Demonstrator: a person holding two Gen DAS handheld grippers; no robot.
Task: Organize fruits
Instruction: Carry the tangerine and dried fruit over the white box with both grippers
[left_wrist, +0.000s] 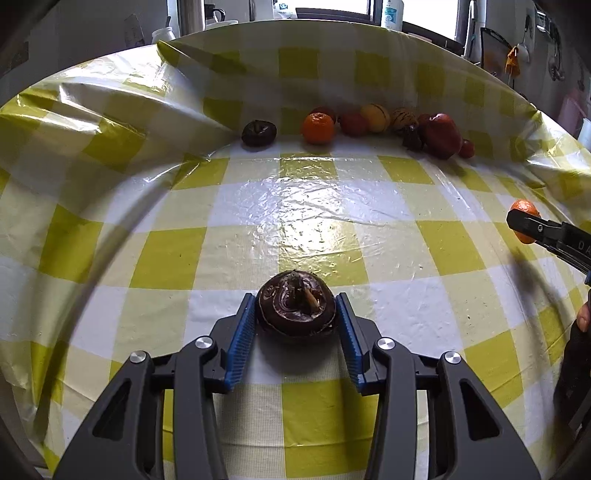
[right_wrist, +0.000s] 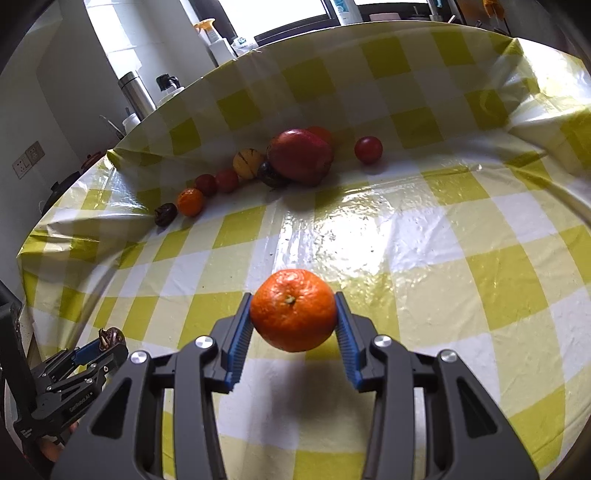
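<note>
The left claw (left_wrist: 295, 314) holds a dark brown water chestnut (left_wrist: 296, 308) between its blue pads, just above the near part of the table (left_wrist: 147, 258) with the yellow checked cloth. The right claw (right_wrist: 294, 314) holds a mandarin (right_wrist: 293, 309) in the same way, lifted over the cloth. At the far edge lies a row of fruits: another chestnut (left_wrist: 259, 133), a second mandarin (left_wrist: 318, 127), small red fruits and a big red apple (left_wrist: 441, 134)

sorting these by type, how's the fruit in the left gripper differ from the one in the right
The water chestnut in the left gripper is dark brown with a dry sprout on top; the tangerine in the right gripper is bright orange with a small stem dimple. The chestnut looks flatter, the tangerine rounder. Both are clamped between blue pads.
</note>
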